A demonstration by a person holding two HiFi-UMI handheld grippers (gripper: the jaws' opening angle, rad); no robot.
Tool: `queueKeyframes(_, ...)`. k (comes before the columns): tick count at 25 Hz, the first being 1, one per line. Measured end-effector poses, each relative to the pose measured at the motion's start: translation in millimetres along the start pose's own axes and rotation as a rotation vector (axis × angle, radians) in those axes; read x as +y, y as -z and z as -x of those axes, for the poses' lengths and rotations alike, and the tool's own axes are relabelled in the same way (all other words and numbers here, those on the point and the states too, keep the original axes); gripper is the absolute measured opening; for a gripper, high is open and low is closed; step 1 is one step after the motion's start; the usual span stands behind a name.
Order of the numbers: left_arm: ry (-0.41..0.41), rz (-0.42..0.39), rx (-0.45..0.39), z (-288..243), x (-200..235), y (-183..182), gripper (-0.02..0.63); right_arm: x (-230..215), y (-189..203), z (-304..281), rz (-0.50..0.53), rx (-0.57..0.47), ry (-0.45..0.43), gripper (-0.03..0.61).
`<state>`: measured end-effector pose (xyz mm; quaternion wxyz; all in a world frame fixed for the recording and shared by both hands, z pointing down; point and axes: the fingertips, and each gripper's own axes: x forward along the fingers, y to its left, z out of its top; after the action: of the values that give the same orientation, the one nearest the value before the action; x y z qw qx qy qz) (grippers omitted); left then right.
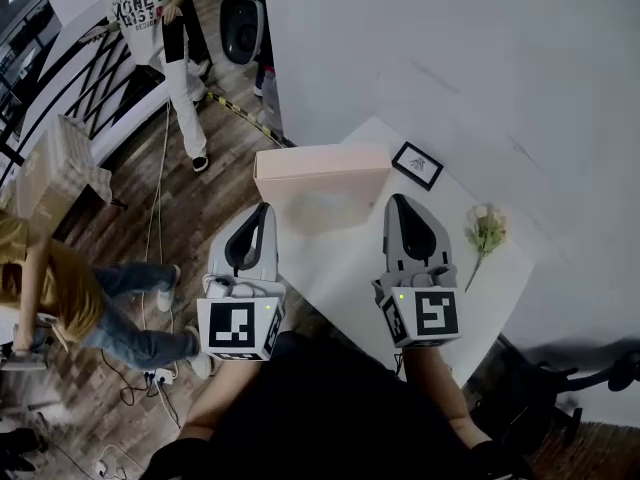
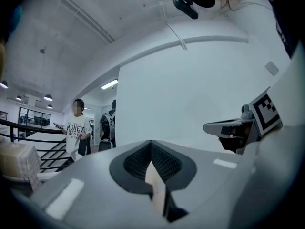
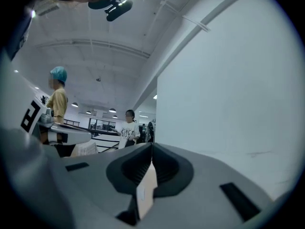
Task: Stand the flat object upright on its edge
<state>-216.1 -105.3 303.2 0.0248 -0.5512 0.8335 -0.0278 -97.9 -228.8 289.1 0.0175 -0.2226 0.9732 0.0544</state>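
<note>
A flat pale pink box (image 1: pixel 322 183) is held up over the white table (image 1: pixel 340 268), its narrow long edge on top and its broad face toward me. My left gripper (image 1: pixel 264 209) is shut on its left side. My right gripper (image 1: pixel 397 201) is shut on its right side. In the left gripper view a thin beige edge of the box (image 2: pixel 155 185) sits pinched between the closed jaws. The right gripper view shows the same, a beige strip of the box (image 3: pixel 147 192) between closed jaws. I cannot tell whether the box's lower edge touches the table.
A small black picture frame (image 1: pixel 418 164) and a flower sprig (image 1: pixel 486 230) lie at the table's far right. A white wall runs behind. On the wooden floor to the left are a standing person (image 1: pixel 165 28), a crouching person (image 1: pixel 60 288), stacked cartons (image 1: pixel 55 168) and cables.
</note>
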Motion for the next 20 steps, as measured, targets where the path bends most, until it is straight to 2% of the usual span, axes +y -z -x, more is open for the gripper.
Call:
queueKeyframes(6, -0.020, -0.004, -0.020, 6, -6, -16, 0.011, 5, -5, 5, 0.026, -0.002, -0.025, 0.012)
queueKeyframes(20, -0.014, -0.010, -0.009, 18, -11, -12, 0.011, 14, -4, 14, 0.021, 0.001, -0.039, 0.011)
